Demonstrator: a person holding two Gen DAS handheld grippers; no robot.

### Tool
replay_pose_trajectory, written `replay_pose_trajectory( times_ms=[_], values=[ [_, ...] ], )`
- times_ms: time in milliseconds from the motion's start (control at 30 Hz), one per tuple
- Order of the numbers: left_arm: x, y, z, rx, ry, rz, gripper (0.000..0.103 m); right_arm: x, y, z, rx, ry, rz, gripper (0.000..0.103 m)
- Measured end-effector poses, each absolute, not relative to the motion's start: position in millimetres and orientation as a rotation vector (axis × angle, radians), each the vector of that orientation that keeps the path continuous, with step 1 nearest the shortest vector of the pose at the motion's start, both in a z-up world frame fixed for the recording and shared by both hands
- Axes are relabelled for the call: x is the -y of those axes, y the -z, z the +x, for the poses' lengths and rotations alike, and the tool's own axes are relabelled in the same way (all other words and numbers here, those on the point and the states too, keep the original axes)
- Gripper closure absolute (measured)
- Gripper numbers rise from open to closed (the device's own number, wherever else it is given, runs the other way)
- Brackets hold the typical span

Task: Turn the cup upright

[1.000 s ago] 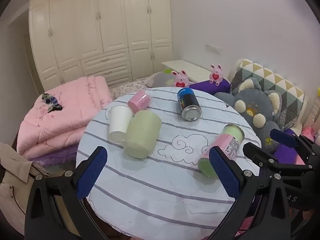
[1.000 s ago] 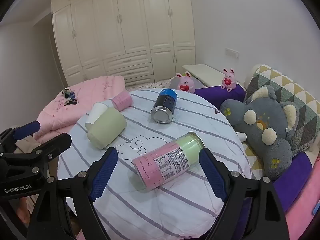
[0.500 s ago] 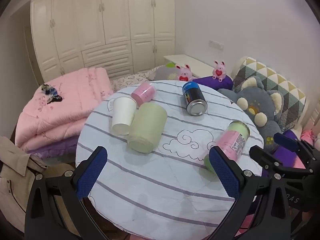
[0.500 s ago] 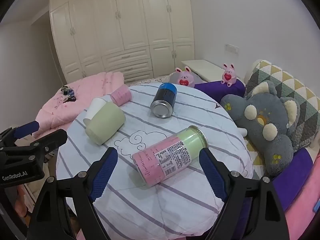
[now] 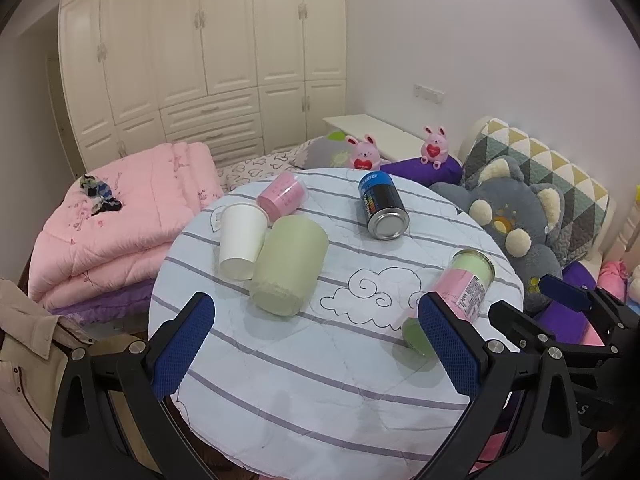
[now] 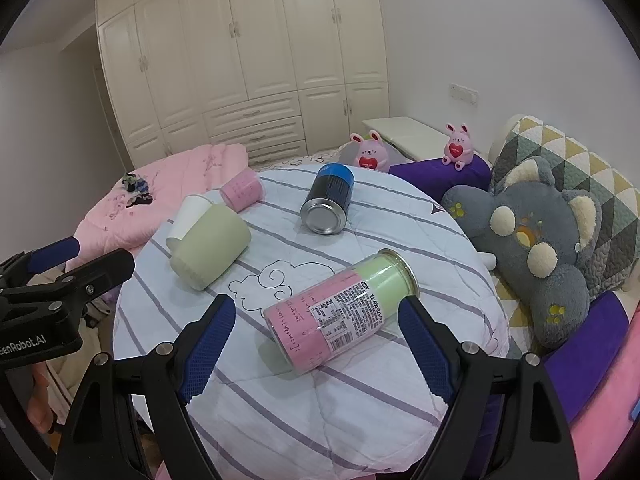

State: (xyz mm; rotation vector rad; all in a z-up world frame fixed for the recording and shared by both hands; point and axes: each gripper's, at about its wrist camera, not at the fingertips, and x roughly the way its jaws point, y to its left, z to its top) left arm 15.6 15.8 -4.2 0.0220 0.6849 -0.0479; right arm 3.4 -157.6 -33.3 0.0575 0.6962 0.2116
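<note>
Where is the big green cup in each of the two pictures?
Left wrist view: the big green cup lies on its side left of centre on the round table, beside the white cup.
Right wrist view: it lies at the table's left.
Shared landmark: the blue-topped can, lying farther back.

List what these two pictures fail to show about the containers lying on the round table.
- Pink-and-green can: left wrist view, lower end hidden behind a left tongs pad.
- White cup: right wrist view, mostly hidden by the green cup.
- Can label print: too small to read.
</note>
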Motion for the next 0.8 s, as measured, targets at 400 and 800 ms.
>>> replay_pose_trajectory(
  times_ms=[400,800],
  values=[
    [-14,1,18,-0.673,0.05,0.02,0.0,154,29,3,-0.683,-0.212,0.053,0.018],
    [-15,1,17,-0.627,0.026,0.02,0.0,149,7,-6,-0.545,-0.109,-0.007,0.018]
  ],
)
